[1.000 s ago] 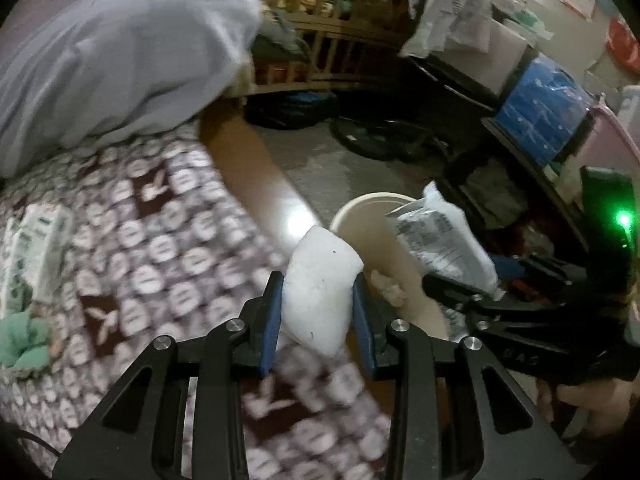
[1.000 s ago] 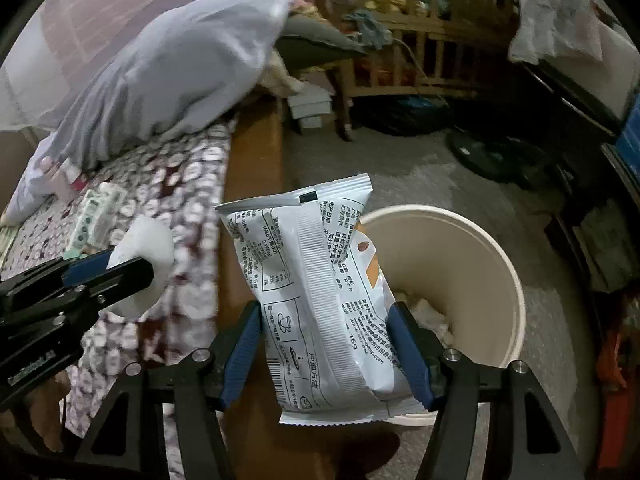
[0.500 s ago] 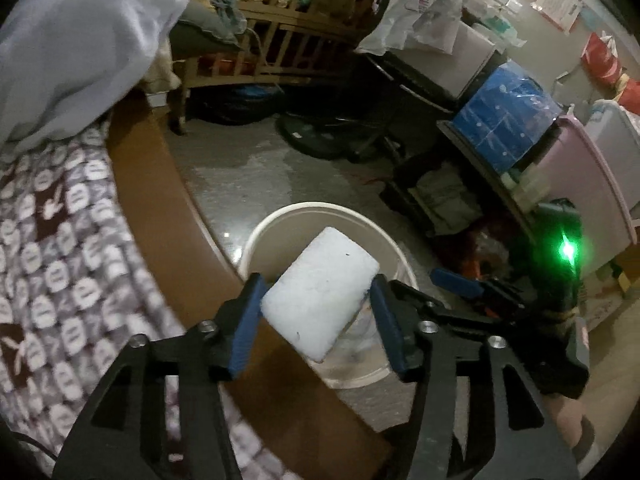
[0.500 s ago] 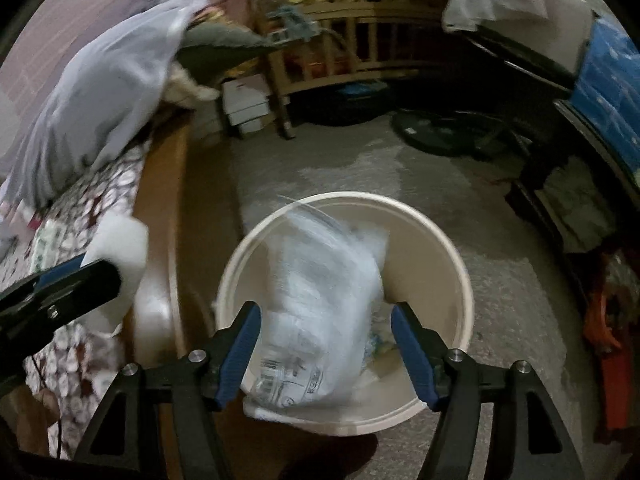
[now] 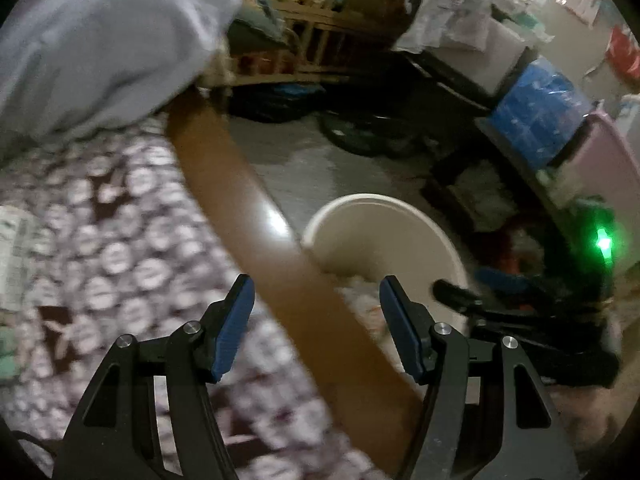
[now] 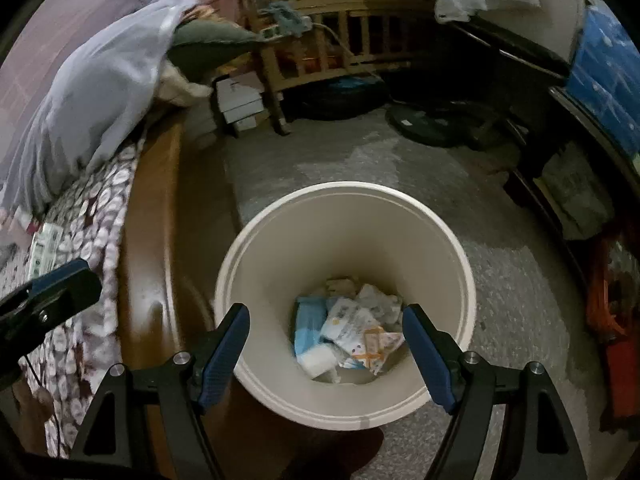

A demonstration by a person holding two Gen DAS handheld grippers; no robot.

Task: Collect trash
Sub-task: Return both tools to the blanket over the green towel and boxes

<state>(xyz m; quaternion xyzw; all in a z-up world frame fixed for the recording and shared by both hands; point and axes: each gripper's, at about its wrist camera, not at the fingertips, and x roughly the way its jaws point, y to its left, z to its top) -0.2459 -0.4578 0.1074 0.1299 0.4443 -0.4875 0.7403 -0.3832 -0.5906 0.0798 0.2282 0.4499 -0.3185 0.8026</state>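
Observation:
A cream round bin (image 6: pixel 456 256) stands on the floor beside the bed; its rim also shows in the left wrist view (image 5: pixel 384 200). Inside lie a white snack wrapper (image 6: pixel 360 336), a white and blue pack (image 6: pixel 310 332) and crumpled tissue (image 6: pixel 380 300). My right gripper (image 6: pixel 326 344) is open and empty, right above the bin. My left gripper (image 5: pixel 316 320) is open and empty, over the bed's wooden edge (image 5: pixel 240 216); it also shows in the right wrist view (image 6: pixel 48 296). A green and white pack (image 6: pixel 44 248) lies on the patterned bedspread (image 5: pixel 100 240).
A grey-blue blanket (image 6: pixel 100 92) is heaped on the bed. A wooden crib (image 6: pixel 340 40), boxes (image 6: pixel 240 104), a dark fan base (image 6: pixel 436 124) and shelves with a blue pack (image 5: pixel 540 108) ring the grey floor (image 6: pixel 500 280).
Both grippers opened. The snack wrapper and the white pad dropped into the bin. The left gripper swung back left toward the bed.

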